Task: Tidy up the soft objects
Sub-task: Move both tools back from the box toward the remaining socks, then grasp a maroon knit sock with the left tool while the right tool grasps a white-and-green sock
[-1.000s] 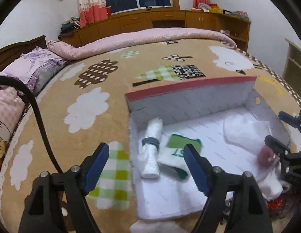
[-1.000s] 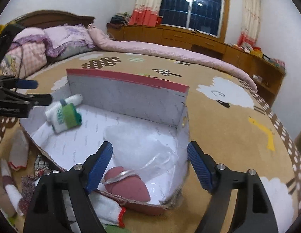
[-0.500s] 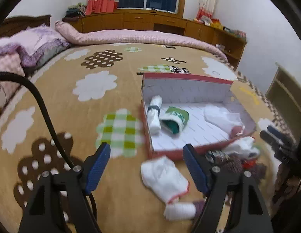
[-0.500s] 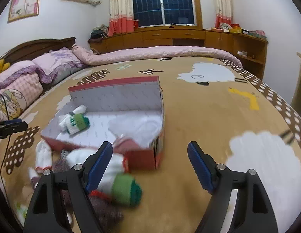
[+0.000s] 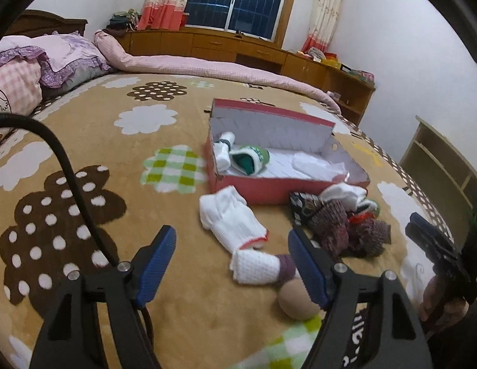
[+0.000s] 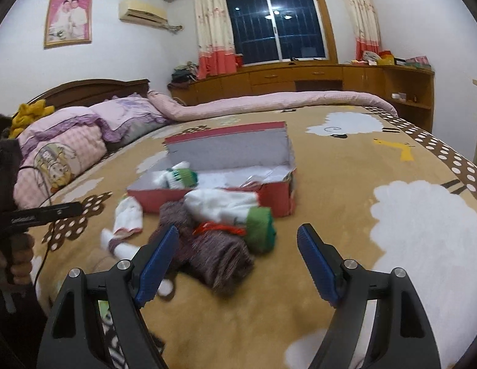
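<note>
A red shoebox point(image 5: 270, 190) with a white inside lies on the bed; it also shows in the right wrist view point(image 6: 276, 195). In it are a rolled white sock point(image 5: 223, 150) and a green-and-white roll point(image 5: 250, 159). In front of the box lie a white glove point(image 5: 230, 218), a white-and-purple sock point(image 5: 260, 268), a tan ball point(image 5: 296, 301) and a pile of maroon knits point(image 5: 346, 230). The right wrist view shows the maroon knit point(image 6: 213, 252) and a green-cuffed white roll point(image 6: 256, 224). My left gripper point(image 5: 232, 264) and right gripper point(image 6: 238, 264) are both open and empty, short of the pile.
The bed has a tan blanket point(image 5: 100, 141) with cloud patterns. Pillows point(image 6: 69, 144) lie at the headboard and a pink quilt roll point(image 6: 269, 101) runs along the far side. A black cable point(image 5: 69, 178) crosses the left view. A shelf point(image 5: 447, 172) stands at the right.
Both grippers have pulled back from the box toward the near side of the bed. The loose socks and knits in front of the box have come into view.
</note>
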Demonstrator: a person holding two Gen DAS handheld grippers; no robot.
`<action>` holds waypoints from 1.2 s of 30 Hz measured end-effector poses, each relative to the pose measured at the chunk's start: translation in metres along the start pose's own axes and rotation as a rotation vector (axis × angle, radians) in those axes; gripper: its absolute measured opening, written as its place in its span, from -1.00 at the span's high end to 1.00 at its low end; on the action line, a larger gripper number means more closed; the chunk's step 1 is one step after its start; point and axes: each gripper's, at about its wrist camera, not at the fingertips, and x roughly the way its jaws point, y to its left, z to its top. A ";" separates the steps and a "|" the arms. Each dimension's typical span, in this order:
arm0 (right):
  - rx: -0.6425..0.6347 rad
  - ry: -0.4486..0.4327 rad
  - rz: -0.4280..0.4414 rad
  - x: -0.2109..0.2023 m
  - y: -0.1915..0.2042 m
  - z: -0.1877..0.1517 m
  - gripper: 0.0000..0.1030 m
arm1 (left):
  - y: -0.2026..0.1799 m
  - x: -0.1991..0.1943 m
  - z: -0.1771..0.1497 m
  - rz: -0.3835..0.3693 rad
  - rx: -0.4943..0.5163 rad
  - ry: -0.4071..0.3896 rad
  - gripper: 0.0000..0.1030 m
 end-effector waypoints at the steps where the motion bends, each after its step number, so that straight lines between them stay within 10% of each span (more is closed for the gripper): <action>1: -0.005 -0.003 0.006 -0.004 0.003 -0.004 -0.58 | -0.001 0.001 -0.001 -0.001 0.005 0.003 -0.54; 16: -0.035 0.104 0.011 0.000 0.014 -0.029 -0.58 | 0.058 0.035 -0.037 0.129 -0.253 0.199 -0.21; 27: -0.017 0.290 0.012 0.037 0.022 -0.053 -0.64 | 0.029 0.044 -0.041 0.256 -0.107 0.175 -0.37; 36: 0.018 0.289 0.028 0.038 0.019 -0.052 -0.68 | 0.015 0.022 -0.031 0.116 -0.108 0.020 -0.34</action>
